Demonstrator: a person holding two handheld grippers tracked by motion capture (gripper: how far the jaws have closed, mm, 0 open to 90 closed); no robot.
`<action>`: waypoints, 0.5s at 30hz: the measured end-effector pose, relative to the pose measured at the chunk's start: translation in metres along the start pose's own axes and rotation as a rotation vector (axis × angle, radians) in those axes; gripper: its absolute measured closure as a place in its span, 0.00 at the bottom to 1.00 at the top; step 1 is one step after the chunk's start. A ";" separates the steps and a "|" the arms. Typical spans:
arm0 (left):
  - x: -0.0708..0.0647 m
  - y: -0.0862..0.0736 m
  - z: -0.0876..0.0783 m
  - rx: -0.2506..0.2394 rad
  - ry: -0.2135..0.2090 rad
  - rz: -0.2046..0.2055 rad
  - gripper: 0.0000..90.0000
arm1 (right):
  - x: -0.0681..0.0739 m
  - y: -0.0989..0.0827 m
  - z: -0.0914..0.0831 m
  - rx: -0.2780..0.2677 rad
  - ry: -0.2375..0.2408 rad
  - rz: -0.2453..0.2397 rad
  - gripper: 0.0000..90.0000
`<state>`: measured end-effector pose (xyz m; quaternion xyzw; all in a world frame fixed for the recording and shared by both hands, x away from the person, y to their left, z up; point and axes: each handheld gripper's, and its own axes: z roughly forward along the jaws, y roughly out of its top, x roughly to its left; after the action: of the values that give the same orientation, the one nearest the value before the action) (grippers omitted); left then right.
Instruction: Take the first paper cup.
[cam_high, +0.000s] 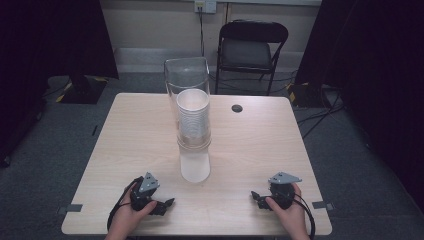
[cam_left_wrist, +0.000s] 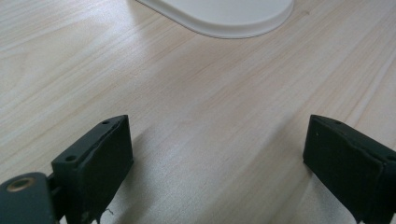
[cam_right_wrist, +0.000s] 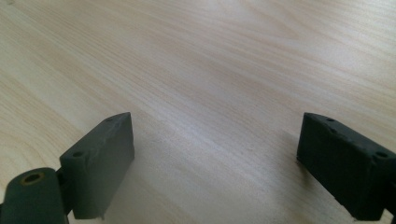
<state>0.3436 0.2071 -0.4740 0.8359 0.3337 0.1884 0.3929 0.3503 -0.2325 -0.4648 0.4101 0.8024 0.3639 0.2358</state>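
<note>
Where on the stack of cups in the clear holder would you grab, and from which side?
Probably the white end of the stack of cups that pokes out of the clear holder toward the person. It lies bare on the table; the rest sits inside the holder's wall. Come from the near side, one jaw on each flank of the round end. Both the left tongs and the right tongs are open and empty.

Cup stack (cam_high: 193, 120) in clear dispenser (cam_high: 187, 80) mid-table (cam_high: 260, 150); left gripper (cam_high: 167, 204), right gripper (cam_high: 256, 196) near front edge.

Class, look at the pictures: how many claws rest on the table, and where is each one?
2. The left claw lies at the table's near-left edge, the right claw at its near-right edge. Both stand open and hold nothing.
</note>
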 end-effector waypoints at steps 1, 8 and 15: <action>0.000 0.000 0.000 0.000 0.000 0.000 0.09 | 0.000 0.000 0.000 -0.001 0.001 -0.002 0.11; 0.000 0.000 0.000 0.001 -0.001 0.000 0.09 | 0.001 0.000 0.000 0.001 -0.005 0.003 0.12; 0.000 0.000 0.000 0.000 -0.001 0.000 0.09 | 0.026 0.017 0.003 -0.069 0.047 -0.067 0.19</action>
<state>0.3437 0.2072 -0.4740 0.8360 0.3334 0.1881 0.3931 0.3463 -0.2025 -0.4551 0.3659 0.8081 0.3927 0.2428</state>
